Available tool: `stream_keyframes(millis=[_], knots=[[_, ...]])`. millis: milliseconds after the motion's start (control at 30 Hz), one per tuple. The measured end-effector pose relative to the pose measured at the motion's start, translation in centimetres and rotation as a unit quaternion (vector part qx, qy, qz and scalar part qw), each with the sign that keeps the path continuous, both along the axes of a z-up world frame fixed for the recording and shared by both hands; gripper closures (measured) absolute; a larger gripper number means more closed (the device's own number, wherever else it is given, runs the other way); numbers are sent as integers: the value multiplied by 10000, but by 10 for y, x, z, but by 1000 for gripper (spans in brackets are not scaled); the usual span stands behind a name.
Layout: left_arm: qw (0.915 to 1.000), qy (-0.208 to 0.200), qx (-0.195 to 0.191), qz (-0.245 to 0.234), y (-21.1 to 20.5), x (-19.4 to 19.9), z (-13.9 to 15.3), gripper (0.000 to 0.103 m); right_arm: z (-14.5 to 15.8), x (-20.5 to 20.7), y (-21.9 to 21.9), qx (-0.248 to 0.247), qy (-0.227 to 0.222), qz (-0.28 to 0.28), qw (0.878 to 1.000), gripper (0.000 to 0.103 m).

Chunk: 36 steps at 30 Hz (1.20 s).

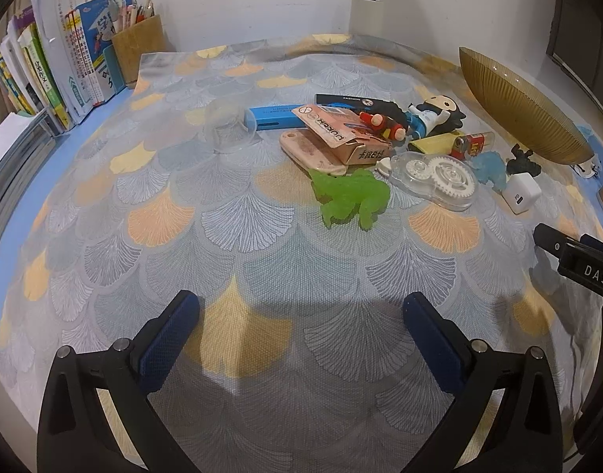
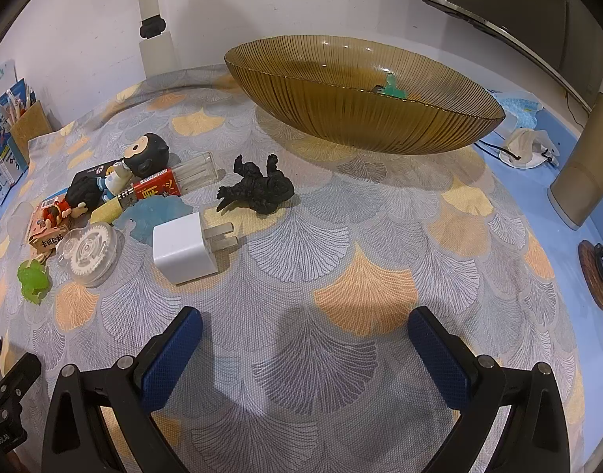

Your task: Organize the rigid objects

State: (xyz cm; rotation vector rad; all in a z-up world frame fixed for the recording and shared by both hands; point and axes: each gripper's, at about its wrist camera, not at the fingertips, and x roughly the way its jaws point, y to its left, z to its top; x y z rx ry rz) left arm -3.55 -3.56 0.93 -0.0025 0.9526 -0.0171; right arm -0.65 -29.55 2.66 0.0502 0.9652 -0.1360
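While both grippers hover over the fan-patterned tablecloth [image 1: 262,260] with nothing in them, the clutter sits well ahead. The left gripper [image 1: 301,323] has its blue-padded fingers spread wide and empty, same for the right gripper [image 2: 305,339].

In the left wrist view the pile sits right of centre: a translucent green rubbery figure [image 1: 350,197], a clear correction-tape dispenser with white gears [image 1: 439,177], a pink flat case [image 1: 309,151] and a red lighter [image 1: 473,144], all touching or overlapping. In the right wrist view a white cube charger plug [image 2: 185,248] lies left of centre, a small black figurine [image 2: 258,189] just above it, and the ribbed amber glass bowl [image 2: 340,118] fills the upper middle, already holding a small teal piece [image 2: 392,86].

What could go wrong, I'd guess: the charger is smooth and boxy so it could slip, and pulling anything from that stacked heap could drag its neighbours along. Clipping the glass rim on a drop-off looks risky too
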Motion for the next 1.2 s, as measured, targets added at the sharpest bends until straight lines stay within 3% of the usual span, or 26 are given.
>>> stream_keyframes(millis=[1000, 1133, 1200], knots=[[10000, -24, -9, -37, 2, -1, 0, 0, 0, 0, 0, 15, 8, 13, 10000, 0], [9997, 28, -22, -221, 6, -2, 1, 0, 0, 0, 0, 25, 19, 25, 10000, 0], [9993, 98, -142, -329, 11, -3, 2, 1, 1, -1, 0, 71, 234, 255, 9994, 0]])
